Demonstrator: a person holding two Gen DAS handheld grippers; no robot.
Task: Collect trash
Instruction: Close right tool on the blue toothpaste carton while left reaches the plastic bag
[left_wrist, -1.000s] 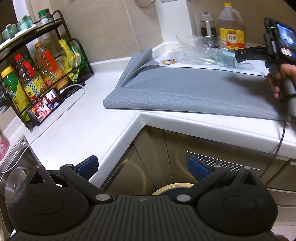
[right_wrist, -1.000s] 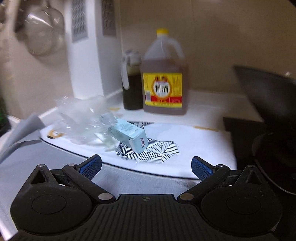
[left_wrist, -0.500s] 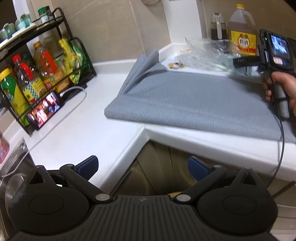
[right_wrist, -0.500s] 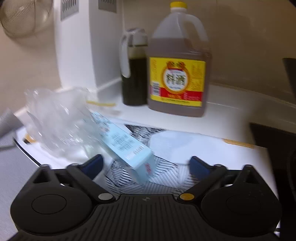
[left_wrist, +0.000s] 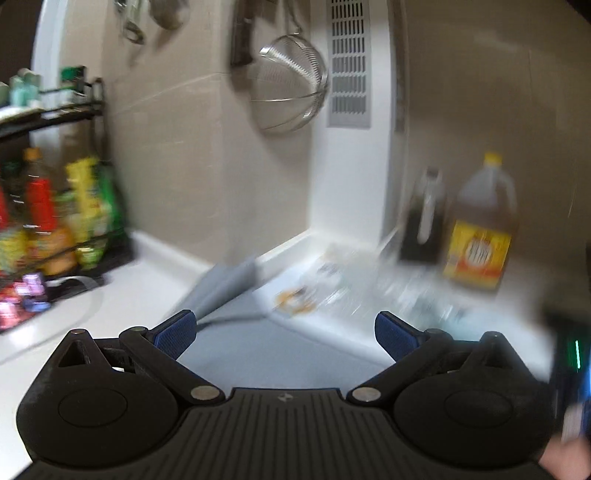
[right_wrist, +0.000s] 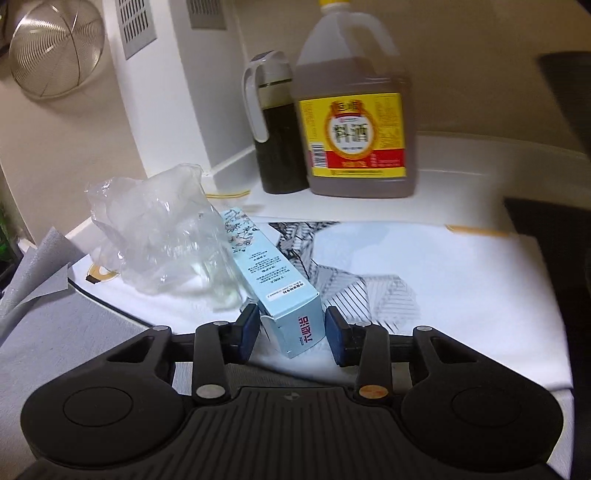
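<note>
A light blue carton (right_wrist: 269, 273) lies on a white patterned sheet (right_wrist: 461, 266), its near end between the blue pads of my right gripper (right_wrist: 291, 330). The jaws are closing. The left pad sits at the carton's side and a thin gap shows at the right pad. A crumpled clear plastic bag (right_wrist: 155, 236) rests against the carton's left side. My left gripper (left_wrist: 284, 332) is open and empty above the grey mat (left_wrist: 266, 354), short of the blurred plastic bag (left_wrist: 332, 291). The view there is motion-blurred.
A large jug with a yellow label (right_wrist: 354, 122) and a dark bottle (right_wrist: 277, 140) stand behind the trash by the wall. A wire strainer (right_wrist: 55, 55) hangs on the wall. A rack of bottles (left_wrist: 55, 221) is far left. Dark cookware (right_wrist: 554, 229) borders the right.
My right gripper moved in on the carton and its jaws narrowed from wide open to nearly the carton's width. My left gripper swung up from the counter's edge toward the corner with the trash.
</note>
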